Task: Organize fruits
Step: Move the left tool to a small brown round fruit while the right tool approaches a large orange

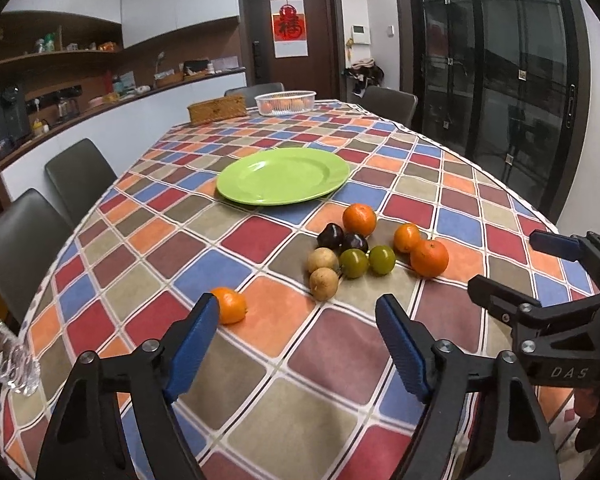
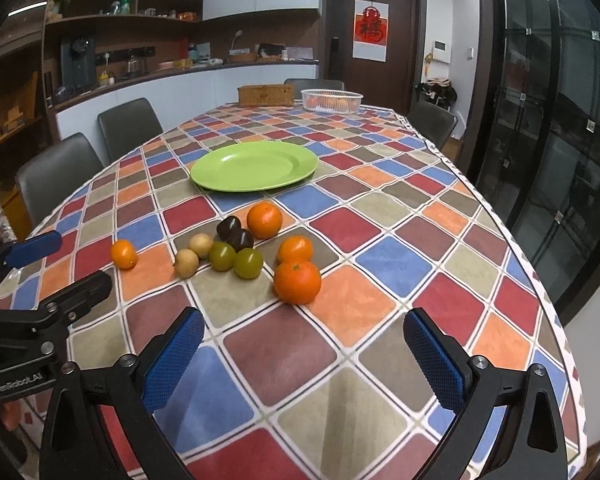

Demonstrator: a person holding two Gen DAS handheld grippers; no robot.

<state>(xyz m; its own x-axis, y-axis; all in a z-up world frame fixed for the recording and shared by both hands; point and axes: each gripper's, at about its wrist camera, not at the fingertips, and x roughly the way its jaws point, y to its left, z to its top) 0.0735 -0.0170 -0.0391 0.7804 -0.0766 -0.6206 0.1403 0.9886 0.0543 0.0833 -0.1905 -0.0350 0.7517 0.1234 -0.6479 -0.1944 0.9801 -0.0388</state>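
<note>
With both tongs, left gripper [image 1: 298,314] and right gripper [image 2: 304,330], spread empty, we should probably straddle the nearest tangerine [image 2: 297,282] squarely, then carry it to the green plate [image 2: 220,180].

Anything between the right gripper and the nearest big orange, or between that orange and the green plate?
Nothing between the open right gripper and the big orange, only bare tablecloth. Toward the green plate, a smaller orange sits right behind it, and another orange farther on; a lifted carry would likely clear both.
</note>
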